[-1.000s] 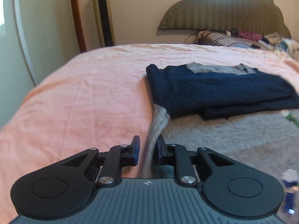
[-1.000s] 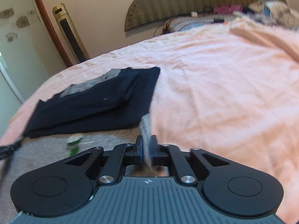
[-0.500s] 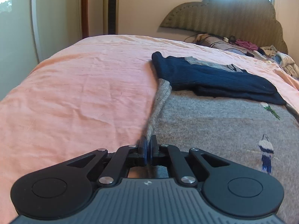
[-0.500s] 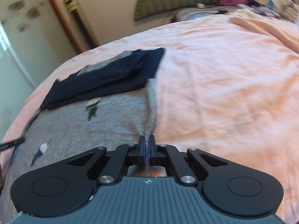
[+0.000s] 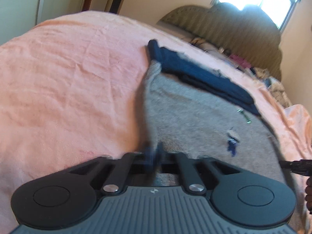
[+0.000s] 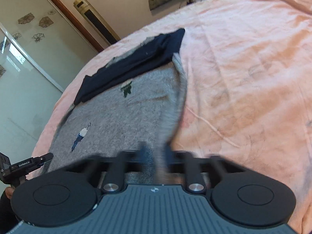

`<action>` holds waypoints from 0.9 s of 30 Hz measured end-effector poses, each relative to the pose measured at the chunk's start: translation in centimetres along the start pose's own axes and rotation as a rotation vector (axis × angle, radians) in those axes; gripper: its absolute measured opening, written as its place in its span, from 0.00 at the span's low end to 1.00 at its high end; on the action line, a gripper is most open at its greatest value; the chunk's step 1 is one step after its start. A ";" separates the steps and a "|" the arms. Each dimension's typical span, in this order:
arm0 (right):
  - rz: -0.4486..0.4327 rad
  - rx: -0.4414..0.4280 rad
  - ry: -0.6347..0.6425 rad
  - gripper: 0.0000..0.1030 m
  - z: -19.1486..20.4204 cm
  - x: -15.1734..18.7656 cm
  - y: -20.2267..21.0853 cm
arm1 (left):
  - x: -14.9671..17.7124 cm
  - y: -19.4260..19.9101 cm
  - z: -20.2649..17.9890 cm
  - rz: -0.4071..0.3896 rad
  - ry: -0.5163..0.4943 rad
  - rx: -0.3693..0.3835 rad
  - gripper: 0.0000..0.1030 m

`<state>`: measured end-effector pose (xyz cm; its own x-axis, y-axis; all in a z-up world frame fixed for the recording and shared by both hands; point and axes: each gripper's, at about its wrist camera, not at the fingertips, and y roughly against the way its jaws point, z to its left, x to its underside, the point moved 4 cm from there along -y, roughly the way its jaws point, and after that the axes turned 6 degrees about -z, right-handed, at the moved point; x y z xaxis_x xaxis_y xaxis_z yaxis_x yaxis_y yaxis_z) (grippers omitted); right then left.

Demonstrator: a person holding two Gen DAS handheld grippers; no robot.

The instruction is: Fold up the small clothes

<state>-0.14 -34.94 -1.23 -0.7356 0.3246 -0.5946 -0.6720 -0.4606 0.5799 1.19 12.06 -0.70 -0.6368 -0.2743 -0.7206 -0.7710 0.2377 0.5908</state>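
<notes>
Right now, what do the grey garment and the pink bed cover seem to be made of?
Grey garment: probably a fuzzy knit, wool-like, matte; its surface looks hairy, with stitched-looking bird motifs. Pink bed cover: likely thin woven cotton, matte, with fine creases.

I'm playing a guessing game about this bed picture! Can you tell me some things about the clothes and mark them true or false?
1. The grey sweater has a bird on it. True.
2. The navy garment lies under the grey sweater. False: it lies on its far end.
3. The bedsheet is blue. False: it is peach-pink.
4. The left gripper pinches the sweater's edge. True.
</notes>
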 end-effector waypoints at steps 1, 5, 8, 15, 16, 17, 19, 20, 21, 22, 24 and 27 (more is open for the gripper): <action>-0.009 0.015 0.013 0.09 0.0 -0.1 0.3 | -0.3 0.0 0.0 0.009 -0.006 -0.009 0.03; -0.068 0.042 -0.001 0.08 -1.5 -0.1 3.0 | -0.8 1.5 0.8 0.001 -0.070 -0.027 0.03; -0.072 0.030 -0.049 0.08 -2.4 1.0 2.6 | 0.2 1.4 1.5 -0.006 -0.079 -0.027 0.03; 0.026 -0.059 -0.075 0.48 -0.8 3.7 6.3 | 3.0 5.1 1.9 0.080 0.137 0.179 0.49; 0.033 -0.074 -0.081 0.48 -0.7 4.3 6.8 | 3.6 5.6 1.7 0.076 0.159 0.197 0.52; 0.042 -0.090 -0.096 0.48 -0.6 4.8 7.0 | 4.0 5.8 1.5 0.069 0.163 0.197 0.52; 0.044 -0.080 -0.086 0.40 -0.1 5.3 7.0 | 4.2 5.7 0.8 0.047 0.127 0.164 0.35; 0.062 -0.050 -0.075 0.10 -0.1 5.3 6.6 | 4.3 5.0 0.5 0.073 0.093 0.132 0.04; 0.065 -0.033 -0.069 0.07 -0.2 5.3 6.5 | 4.2 4.7 0.4 0.080 0.081 0.120 0.04; 0.052 -0.028 -0.061 0.07 -0.3 5.1 6.8 | 3.9 4.7 0.5 0.081 0.078 0.115 0.04; 0.015 0.026 -0.039 0.07 -0.9 4.7 8.0 | 3.2 5.4 0.9 0.075 0.038 0.086 0.04; 0.010 0.006 -0.098 0.07 -2.9 5.1 9.0 | 3.5 6.1 2.2 0.093 0.016 0.063 0.03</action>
<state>-9.68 -39.86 -0.63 -0.7467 0.3998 -0.5316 -0.6651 -0.4593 0.5888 -5.72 14.55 -0.39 -0.7059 -0.2635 -0.6574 -0.7068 0.3210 0.6303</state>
